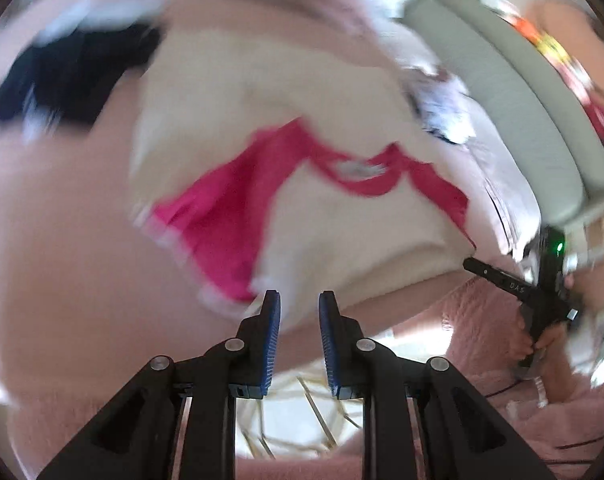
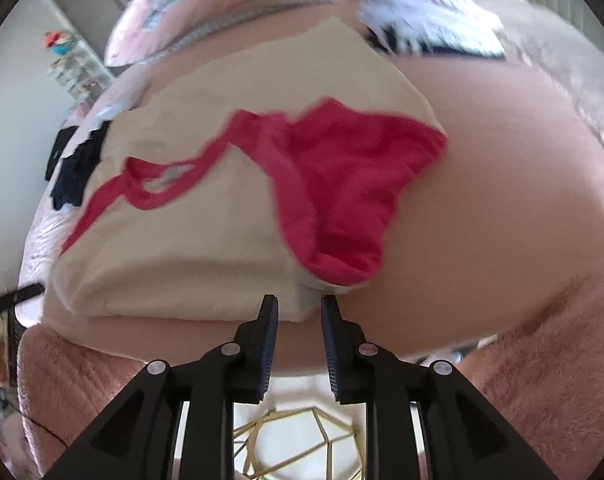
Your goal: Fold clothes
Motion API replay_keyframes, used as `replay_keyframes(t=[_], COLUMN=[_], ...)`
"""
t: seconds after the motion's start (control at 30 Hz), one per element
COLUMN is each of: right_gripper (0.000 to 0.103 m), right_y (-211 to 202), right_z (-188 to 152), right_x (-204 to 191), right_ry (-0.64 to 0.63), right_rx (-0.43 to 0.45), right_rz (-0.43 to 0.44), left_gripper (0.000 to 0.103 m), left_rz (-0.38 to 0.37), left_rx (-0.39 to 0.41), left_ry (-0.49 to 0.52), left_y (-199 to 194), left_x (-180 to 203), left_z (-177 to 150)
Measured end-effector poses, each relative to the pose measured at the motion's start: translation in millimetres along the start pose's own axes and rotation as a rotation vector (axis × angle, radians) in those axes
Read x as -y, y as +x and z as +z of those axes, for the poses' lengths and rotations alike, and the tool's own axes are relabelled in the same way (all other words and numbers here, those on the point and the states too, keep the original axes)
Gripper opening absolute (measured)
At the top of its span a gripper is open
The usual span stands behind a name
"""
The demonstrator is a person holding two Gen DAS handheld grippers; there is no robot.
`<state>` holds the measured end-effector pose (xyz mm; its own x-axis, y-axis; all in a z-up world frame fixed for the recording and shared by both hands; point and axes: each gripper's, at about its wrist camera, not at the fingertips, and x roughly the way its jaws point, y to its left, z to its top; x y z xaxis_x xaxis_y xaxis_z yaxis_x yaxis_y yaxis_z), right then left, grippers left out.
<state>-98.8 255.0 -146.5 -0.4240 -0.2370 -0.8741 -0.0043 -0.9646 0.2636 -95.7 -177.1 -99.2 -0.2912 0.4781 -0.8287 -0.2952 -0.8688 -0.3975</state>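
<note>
Left hand-held gripper poised above the near hem of a cream shirt with pink sleeves, blue pads standing narrowly apart with nothing between them. Right hand-held gripper likewise slightly parted, empty, hovering just over the shirt's lower corner beneath the folded-in pink sleeve. Spread flat on a pink bed cover, collar toward the far side, one sleeve turned in over the body. Beyond the shirt, a dark garment lying on the cover to one side and a pale blue-and-white patterned garment to the other, both too blurred for detail. Below the bed edge, a gold wire geometric frame on a white floor. No basket or bin visible holding clothes. In the left wrist view, the right gripper's black body with a green light, gripped by a hand.
</note>
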Motion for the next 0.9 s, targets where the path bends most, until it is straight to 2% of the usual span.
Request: replay_keyframes(t=[0.1,0.17,0.23,0.27,0.33,0.4,0.43,0.47,0.53,0.63,0.67,0.73,0.77,0.83,0.9], right_gripper=[0.021,0.021,0.021,0.019,0.000,0.000,0.000,0.000,0.011,0.029,0.030,0.031,0.031,0.031,0.027], right_y=[7,22,39,53,53,44,38,33,24,22,23,40,48,59,71], right_z=[12,23,27,28,23,20,18,18,20,29,33,38,41,46,51], right_x=[-34,-50,-50,-38,-14,-3,-2,-5,-13,-41,-52,-67,-74,-59,-44], right_ry=[-0.136,-0.189,-0.212,-0.216,-0.171,-0.183,-0.204,-0.208,-0.207,-0.264,-0.295,-0.344,-0.369,-0.335,-0.301], right_rx=[0.038,0.019,0.006,-0.024,-0.022,-0.036,-0.042,-0.040,-0.029,0.025,0.044,0.026,0.016,0.012,0.007], right_rz=[0.003,-0.010,-0.038,-0.106,-0.060,-0.101,-0.109,-0.109,-0.095,-0.038,-0.016,-0.002,0.005,-0.073,-0.151], left_gripper=[0.018,0.018,0.014,0.013,0.009,0.008,0.008,0.008,0.008,0.008,0.008,0.009,0.009,0.006,0.005], left_rz=[0.027,0.063,0.056,0.049,0.236,0.452,0.438,0.382,0.241,0.136,0.109,0.189,0.209,0.229,0.264], left_rx=[-0.055,-0.108,-0.112,-0.111,-0.078,-0.039,-0.012,0.017,0.030,-0.005,-0.024,-0.076,-0.078,-0.064,-0.020], left_ry=[0.052,0.063,0.055,0.051,0.058,0.068,0.051,0.026,0.038,0.222,0.267,0.310,0.307,0.285,0.246], left_y=[40,64,64,62,43,22,12,3,0,27,42,76,83,93,79], left_x=[10,6,-6,-12,-24,-37,-40,-42,-31,10,22,26,23,13,10], left_z=[13,17,18,18,18,18,20,22,25,22,21,24,29,42,55])
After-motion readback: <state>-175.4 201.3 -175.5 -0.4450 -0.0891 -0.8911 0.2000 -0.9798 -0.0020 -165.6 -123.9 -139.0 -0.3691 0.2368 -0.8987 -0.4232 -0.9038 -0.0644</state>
